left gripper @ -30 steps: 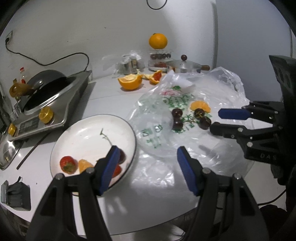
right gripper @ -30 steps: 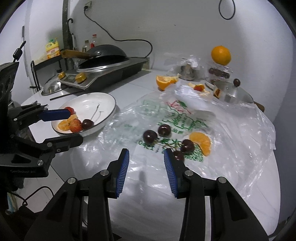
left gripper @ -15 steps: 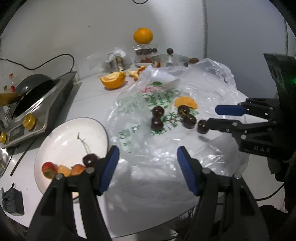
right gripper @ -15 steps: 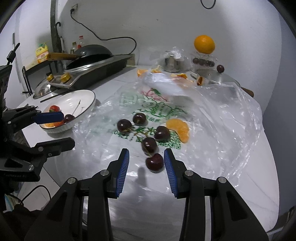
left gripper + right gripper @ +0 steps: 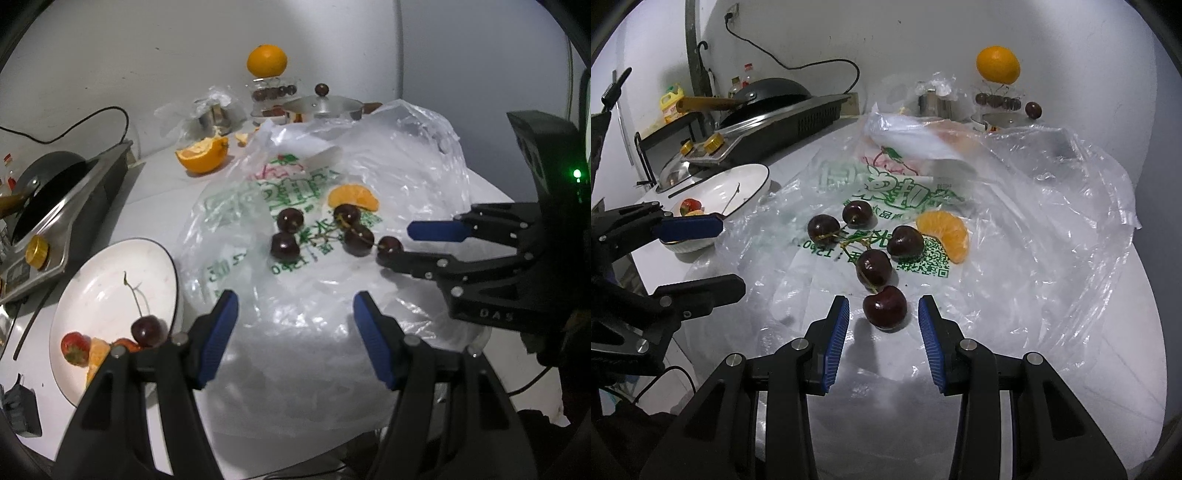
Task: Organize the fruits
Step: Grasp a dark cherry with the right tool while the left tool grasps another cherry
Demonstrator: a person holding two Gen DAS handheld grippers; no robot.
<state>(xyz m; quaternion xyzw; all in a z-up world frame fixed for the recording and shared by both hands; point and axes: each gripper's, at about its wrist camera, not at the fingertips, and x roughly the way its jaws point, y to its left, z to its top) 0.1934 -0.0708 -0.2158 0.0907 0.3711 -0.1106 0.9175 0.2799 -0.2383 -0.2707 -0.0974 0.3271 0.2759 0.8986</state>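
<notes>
Several dark cherries [image 5: 873,266] and an orange segment [image 5: 946,233] lie on a clear plastic bag [image 5: 1015,221] on the white table. My right gripper [image 5: 883,314] is open, its blue pads on either side of the nearest cherry [image 5: 884,307], apart from it. In the left wrist view that cherry [image 5: 389,245] sits at the right gripper's tips [image 5: 413,243]. My left gripper [image 5: 293,317] is open and empty over the bag's near part. A white plate [image 5: 107,280] at the left holds a cherry [image 5: 146,329], a strawberry [image 5: 75,346] and orange pieces.
An induction cooker with a black pan [image 5: 44,206] stands at the far left. A half orange [image 5: 202,155], a whole orange on a clear box [image 5: 266,61], a lidded steel pot [image 5: 325,105] and a crumpled bag stand at the back wall.
My right gripper has moved forward until the nearest cherry lies between its pads. My left gripper has shifted right, off the plate and over the bag.
</notes>
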